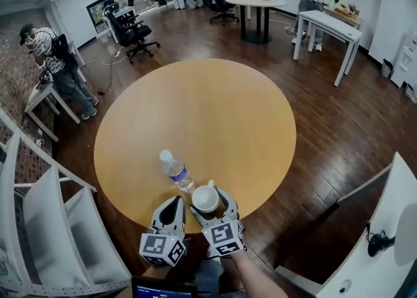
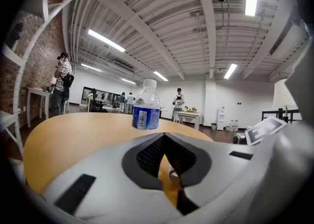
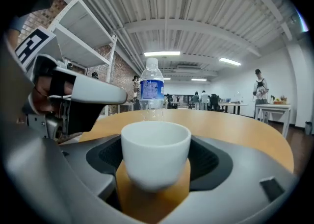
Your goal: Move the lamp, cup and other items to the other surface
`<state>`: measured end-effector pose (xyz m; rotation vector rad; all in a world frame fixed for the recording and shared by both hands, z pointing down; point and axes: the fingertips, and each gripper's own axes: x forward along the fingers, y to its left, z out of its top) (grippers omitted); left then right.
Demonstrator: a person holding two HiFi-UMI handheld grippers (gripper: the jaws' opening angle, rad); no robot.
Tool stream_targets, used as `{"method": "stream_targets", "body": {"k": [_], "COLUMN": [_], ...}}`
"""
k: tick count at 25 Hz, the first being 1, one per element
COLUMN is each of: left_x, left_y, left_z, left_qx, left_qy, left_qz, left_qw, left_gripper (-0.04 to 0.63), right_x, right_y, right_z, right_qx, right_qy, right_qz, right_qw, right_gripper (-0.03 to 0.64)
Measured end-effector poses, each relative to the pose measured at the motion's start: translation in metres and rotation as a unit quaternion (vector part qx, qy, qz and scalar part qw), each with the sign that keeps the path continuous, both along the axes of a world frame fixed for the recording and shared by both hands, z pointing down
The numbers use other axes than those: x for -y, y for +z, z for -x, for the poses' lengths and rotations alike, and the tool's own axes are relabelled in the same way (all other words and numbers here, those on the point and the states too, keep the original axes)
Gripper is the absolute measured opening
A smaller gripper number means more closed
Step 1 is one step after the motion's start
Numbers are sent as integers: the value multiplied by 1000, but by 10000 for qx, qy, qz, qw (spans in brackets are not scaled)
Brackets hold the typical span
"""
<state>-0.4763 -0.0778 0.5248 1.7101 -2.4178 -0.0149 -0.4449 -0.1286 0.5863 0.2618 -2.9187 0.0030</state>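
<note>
Right gripper [image 1: 209, 200] clamped on white cup [image 3: 155, 154] — cup between both fingers, at table's [image 1: 215, 114] near edge; left gripper [image 1: 174, 201] closed, empty — bottle [image 1: 176, 170] just beyond.

Bottle [image 1: 174, 169] stands on table [image 1: 215, 114]; cup [image 1: 205, 198] just right of it.

Cup [image 3: 155, 159]: white, plain, upright, clamped between jaws of right hand-held gripper [image 3: 155, 171], at near edge of round wooden tabletop [image 1: 215, 114].

Water bottle [image 1: 176, 171]: clear plastic, white cap, blue label, upright on tabletop, just beyond cup.
</note>
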Motion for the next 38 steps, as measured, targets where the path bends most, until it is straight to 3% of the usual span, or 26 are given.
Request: {"method": "stream_targets", "body": {"k": [7,16,20,24,25,28,32,38], "left_x": [3,11,23,44,51,75,97,111], "left_y": [1,-13,-29,-47,-51,-59,-71,-88], "left_z": [0,-18,-52,-105,-121,-176,-255,-362], "left_qx": [35,152,183,189,192,130,40,-32], "left_qy": [62,118,379,836,983,1534,2384,3482], "left_qz": [3,-76,-188,-389,-426,-504,-518,-750], "left_qw": [10000,9998,9989,9956,9941,9868,9698,9344], "left_gripper": [8,8,8,8,8,8,8,8], "right_x": [-2,10,14,23,29,44,52,49], "right_y": [3,-37,-63,-90,-95,-112,-133,-153], "right_z": [1,-20,-56,-116,-134,-192,-266,-376], "right_qx": [95,673,751,757,781,803,878,926], "right_qy": [-44,143,293,626,775,1242,1814,2650], "right_qz": [216,400,328,112,33,-94,-337,-396], "right_qw": [9997,9968,9962,9951,9939,9890,9789,9590], "right_gripper": [414,414,413,351,304,171,81,74]}}
